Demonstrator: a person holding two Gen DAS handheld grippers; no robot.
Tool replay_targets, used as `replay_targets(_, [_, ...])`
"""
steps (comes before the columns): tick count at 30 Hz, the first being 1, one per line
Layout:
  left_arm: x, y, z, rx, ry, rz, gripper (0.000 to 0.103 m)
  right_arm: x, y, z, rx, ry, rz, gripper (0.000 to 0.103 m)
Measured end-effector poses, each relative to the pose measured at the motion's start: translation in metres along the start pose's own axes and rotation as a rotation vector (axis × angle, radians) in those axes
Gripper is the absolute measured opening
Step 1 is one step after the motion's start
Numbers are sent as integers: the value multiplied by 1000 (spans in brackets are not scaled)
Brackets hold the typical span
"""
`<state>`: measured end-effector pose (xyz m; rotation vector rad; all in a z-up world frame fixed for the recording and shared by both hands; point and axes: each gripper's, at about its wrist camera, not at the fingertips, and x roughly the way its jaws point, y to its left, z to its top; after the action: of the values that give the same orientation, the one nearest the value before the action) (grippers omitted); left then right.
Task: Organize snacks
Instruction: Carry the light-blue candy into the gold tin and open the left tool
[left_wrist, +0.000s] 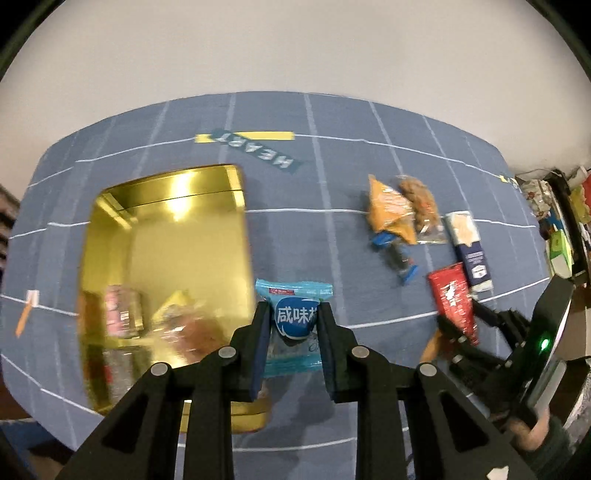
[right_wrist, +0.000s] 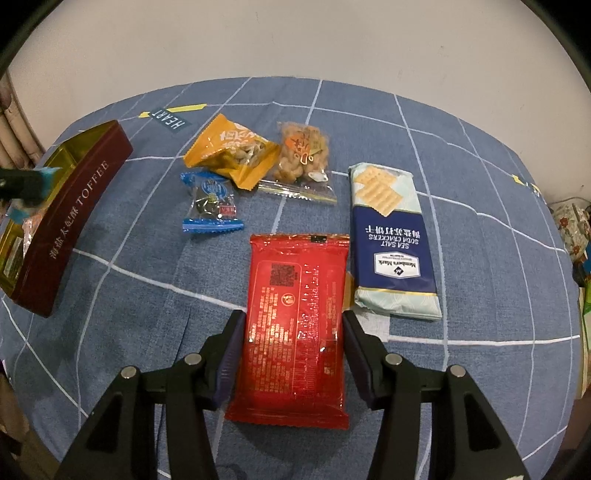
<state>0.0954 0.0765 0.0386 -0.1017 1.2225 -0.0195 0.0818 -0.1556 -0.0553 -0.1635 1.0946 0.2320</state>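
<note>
My left gripper (left_wrist: 294, 314) is shut on a light-blue snack packet (left_wrist: 293, 291), held in the air just right of the open gold toffee tin (left_wrist: 184, 184). Several wrapped snacks lie blurred in the tin's near end. In the right wrist view the tin's maroon wall (right_wrist: 74, 218) is at far left, with the left gripper (right_wrist: 22, 184) above it. My right gripper (right_wrist: 293, 321) is shut on a red packet (right_wrist: 295, 314), its pads pressing both long sides. In the left wrist view, that packet (left_wrist: 454, 302) tilts up from the right gripper (left_wrist: 458, 325).
On the blue checked cloth (right_wrist: 147, 314) lie an orange packet (right_wrist: 231, 155), a clear bag of nuts (right_wrist: 303, 158), a small blue packet (right_wrist: 212, 205) and a pack of soda crackers (right_wrist: 391, 240). Clutter (left_wrist: 561, 221) crowds the table's right edge. A pale wall stands behind.
</note>
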Motion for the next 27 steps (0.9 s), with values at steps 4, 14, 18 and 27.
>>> replay_targets(4, [0, 41, -6, -33, 4, 46, 22, 1, 0, 2, 3, 14, -2, 54])
replay_targets(14, [20, 96, -40, -100, 80, 115, 22, 4, 1, 6, 15, 43, -8, 54])
replay_targets(18, [36, 101, -46, -121, 107, 101, 22, 4, 1, 7, 15, 56, -9, 54])
replay_targets(27, [57, 98, -40, -111, 116, 119, 23, 6, 1, 11, 21, 76, -15, 54])
